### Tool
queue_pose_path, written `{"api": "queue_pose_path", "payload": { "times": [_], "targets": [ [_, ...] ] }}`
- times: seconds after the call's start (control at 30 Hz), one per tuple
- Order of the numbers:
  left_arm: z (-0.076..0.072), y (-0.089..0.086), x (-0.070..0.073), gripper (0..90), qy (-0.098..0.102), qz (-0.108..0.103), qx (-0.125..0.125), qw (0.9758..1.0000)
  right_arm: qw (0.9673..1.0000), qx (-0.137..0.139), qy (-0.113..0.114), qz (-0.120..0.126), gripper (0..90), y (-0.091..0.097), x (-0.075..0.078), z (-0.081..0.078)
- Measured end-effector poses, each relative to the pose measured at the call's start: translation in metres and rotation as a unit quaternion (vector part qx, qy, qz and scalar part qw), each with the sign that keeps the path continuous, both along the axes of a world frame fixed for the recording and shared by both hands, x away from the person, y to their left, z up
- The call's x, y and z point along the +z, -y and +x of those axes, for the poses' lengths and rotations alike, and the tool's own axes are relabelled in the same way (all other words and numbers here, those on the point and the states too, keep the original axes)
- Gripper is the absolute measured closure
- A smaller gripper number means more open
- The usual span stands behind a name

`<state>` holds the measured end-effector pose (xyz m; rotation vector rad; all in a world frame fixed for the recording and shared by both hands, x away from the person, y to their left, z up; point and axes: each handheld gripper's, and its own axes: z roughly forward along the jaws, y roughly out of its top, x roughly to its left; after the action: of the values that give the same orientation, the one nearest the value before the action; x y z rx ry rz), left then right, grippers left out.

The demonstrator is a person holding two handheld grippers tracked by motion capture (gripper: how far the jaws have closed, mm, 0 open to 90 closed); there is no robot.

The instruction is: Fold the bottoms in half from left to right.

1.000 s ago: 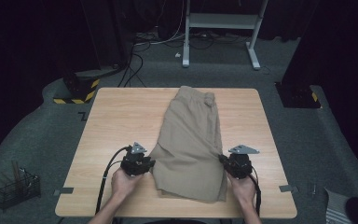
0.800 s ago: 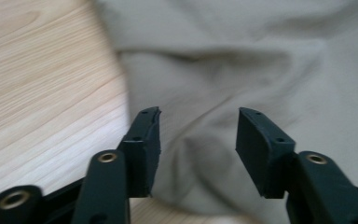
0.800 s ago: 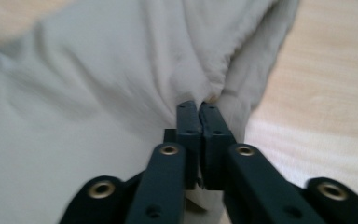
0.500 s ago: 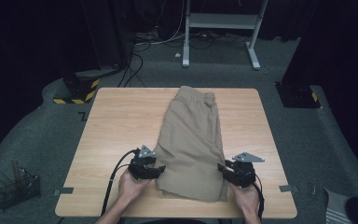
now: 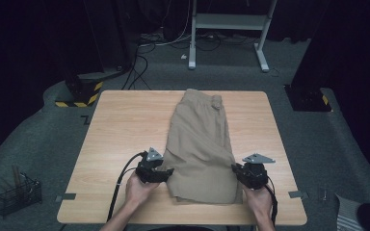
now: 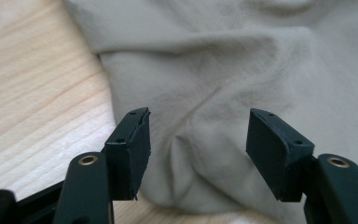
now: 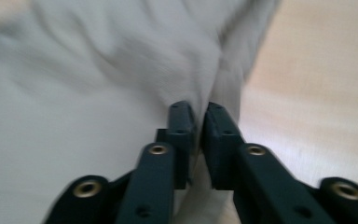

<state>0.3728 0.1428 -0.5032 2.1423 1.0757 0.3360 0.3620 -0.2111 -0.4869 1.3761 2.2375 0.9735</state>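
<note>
Jaws' pinch on shorts edge blurred.

A pair of khaki shorts lies folded lengthwise on the wooden table, its waistband with a belt loop at the far edge and its leg hems toward the near edge, slightly right of the table's middle. The cloth lies mostly flat, widening toward the hems, with soft creases gathered at both near corners. At the near left corner the fabric bunches into a raised fold; at the near right corner a ridge of fabric stands up.
</note>
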Motion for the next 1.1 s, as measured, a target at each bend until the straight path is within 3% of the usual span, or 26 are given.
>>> {"api": "queue_pose_path", "payload": {
  "times": [0.1,0.13,0.23,0.3,0.37,0.5,0.67,0.8,0.87,0.97,1.03,1.1],
  "targets": [
    [0.002,0.004,-0.009,46.6,-0.012,0.009,-0.003,0.9999,0.9996,-0.006,-0.026,-0.011,86.6,0.002,-0.02,0.004],
    [0.001,0.004,-0.01,48.9,-0.001,0.018,-0.002,0.9998,0.9995,-0.008,-0.027,-0.012,87.3,0.001,-0.024,0.003],
    [-0.004,0.005,-0.009,59.8,0.015,0.047,-0.011,0.9987,0.9997,-0.002,-0.018,-0.017,87.8,-0.001,-0.025,-0.002],
    [-0.009,0.002,-0.009,63.4,0.015,0.046,-0.013,0.9987,0.9995,0.008,-0.014,-0.027,87.7,-0.002,-0.025,-0.006],
    [-0.015,-0.003,-0.008,64.6,0.011,0.045,-0.015,0.9988,0.9998,0.005,-0.013,-0.014,86.9,0.003,-0.026,-0.011],
    [-0.021,-0.01,-0.007,61.6,0.003,0.048,-0.017,0.9987,0.9998,0.009,-0.018,-0.008,75.3,0.004,-0.023,-0.017],
    [-0.011,-0.018,0.003,46.6,0.017,0.001,0.015,0.9998,0.9992,0.002,0.017,0.035,66.6,0.004,-0.003,-0.008],
    [0.008,-0.017,0.008,43.2,0.021,-0.018,0.037,0.999,0.9989,-0.002,0.032,0.033,62.9,-0.007,0.007,0.01],
    [0.018,-0.014,0.004,43.5,0.013,-0.016,0.041,0.999,0.9994,-0.004,0.021,0.026,66.0,-0.011,0.005,0.021],
    [0.025,-0.008,-0.009,48.0,-0.003,0.005,0.033,0.9995,1.0,0.004,-0.002,-0.002,79.8,-0.017,-0.006,0.032],
    [0.02,-0.008,-0.013,49.3,0.013,0.012,0.029,0.9994,0.9996,0.014,-0.012,-0.02,86.4,-0.02,-0.014,0.032],
    [0.015,-0.01,-0.013,51.3,0.015,0.016,0.031,0.9993,0.9991,0.024,-0.02,-0.027,87.9,-0.022,-0.021,0.027]
  ]
}}
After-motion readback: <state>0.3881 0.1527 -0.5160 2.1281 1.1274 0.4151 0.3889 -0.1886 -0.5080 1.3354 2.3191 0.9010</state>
